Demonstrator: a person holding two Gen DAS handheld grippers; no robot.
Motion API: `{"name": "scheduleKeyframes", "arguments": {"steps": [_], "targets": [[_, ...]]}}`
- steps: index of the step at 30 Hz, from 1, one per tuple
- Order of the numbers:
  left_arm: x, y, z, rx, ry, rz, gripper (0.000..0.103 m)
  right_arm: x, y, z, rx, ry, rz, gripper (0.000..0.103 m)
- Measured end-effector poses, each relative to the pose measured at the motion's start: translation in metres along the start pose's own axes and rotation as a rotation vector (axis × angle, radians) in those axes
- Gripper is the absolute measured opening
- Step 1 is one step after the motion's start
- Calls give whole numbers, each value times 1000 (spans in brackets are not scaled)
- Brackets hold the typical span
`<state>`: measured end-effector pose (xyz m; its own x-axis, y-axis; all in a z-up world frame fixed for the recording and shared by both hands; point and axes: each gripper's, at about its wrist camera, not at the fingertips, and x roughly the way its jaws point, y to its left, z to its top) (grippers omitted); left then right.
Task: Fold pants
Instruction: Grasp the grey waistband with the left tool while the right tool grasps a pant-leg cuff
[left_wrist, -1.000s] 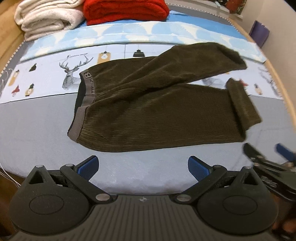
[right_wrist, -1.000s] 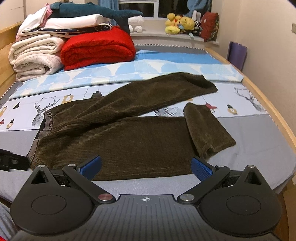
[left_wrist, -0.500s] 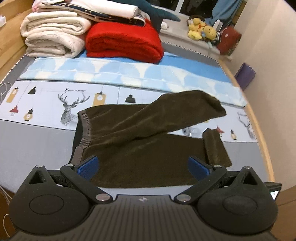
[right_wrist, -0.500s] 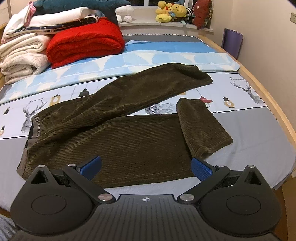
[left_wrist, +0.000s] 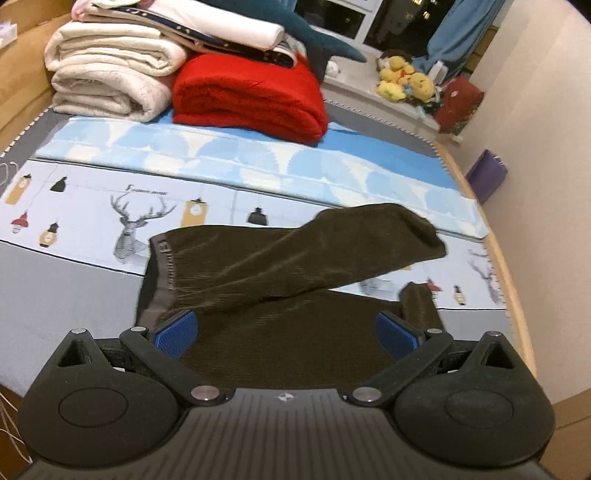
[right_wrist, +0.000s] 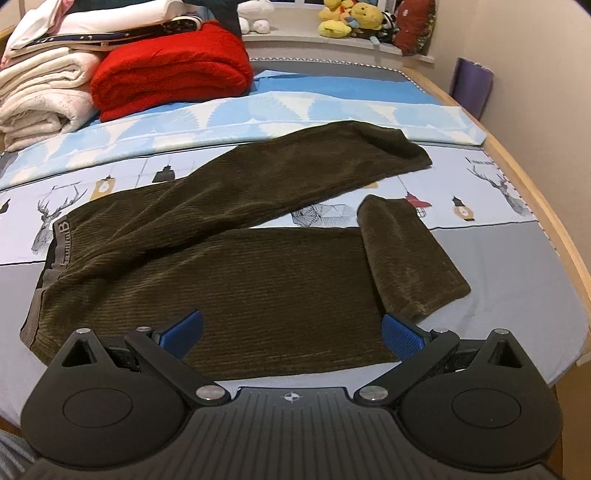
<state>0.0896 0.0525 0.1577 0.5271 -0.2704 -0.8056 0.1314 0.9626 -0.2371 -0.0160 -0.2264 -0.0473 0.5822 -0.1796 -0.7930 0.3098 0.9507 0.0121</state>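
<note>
Dark olive corduroy pants (right_wrist: 236, 266) lie flat on the bed, waistband (right_wrist: 55, 251) at the left, legs running right. The far leg (right_wrist: 295, 170) angles away toward the back right. The near leg's cuff (right_wrist: 406, 258) is folded back over itself. The pants also show in the left wrist view (left_wrist: 280, 273). My left gripper (left_wrist: 286, 332) is open and empty, held above the pants' near edge. My right gripper (right_wrist: 291, 334) is open and empty, above the near leg's front edge.
A red blanket (right_wrist: 170, 81) and folded white blankets (right_wrist: 40, 96) are stacked at the head of the bed. Plush toys (right_wrist: 351, 22) sit on the sill. The wooden bed rail (right_wrist: 546, 206) and a wall run along the right. A purple object (right_wrist: 472, 88) leans there.
My left gripper has risen and tilted up, so the pants sit lower and smaller in its view. My right gripper has moved slightly closer over the near leg. The pants have not moved.
</note>
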Motion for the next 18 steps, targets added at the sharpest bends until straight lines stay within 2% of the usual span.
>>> {"name": "scheduleKeyframes", "arguments": {"steps": [3,6,7,8,10,11,13,15,16,18], "targets": [[37,21,1,-20,43,62,103,5,-1,-1,15,7,9,102],[108,57,1,-14,124,191,103,16,-6,-5,40,12,-2,102],[131,72,0,-16,137,210,103,22,-8,-6,53,18,-5,102],[158,89,-1,-7,138,239,102,29,-11,-7,70,28,-5,102],[210,123,-2,13,100,349,102,43,-14,-11,100,41,15,102],[233,139,-2,10,101,365,100,50,-15,-13,114,50,29,102],[279,174,2,-35,133,321,98,63,-16,-16,145,62,55,102],[315,204,8,-127,173,274,97,73,-15,-17,169,82,93,102],[332,215,11,-161,182,268,97,79,-15,-17,179,104,110,102],[358,229,16,-160,185,278,97,85,-14,-16,205,125,144,102]]}}
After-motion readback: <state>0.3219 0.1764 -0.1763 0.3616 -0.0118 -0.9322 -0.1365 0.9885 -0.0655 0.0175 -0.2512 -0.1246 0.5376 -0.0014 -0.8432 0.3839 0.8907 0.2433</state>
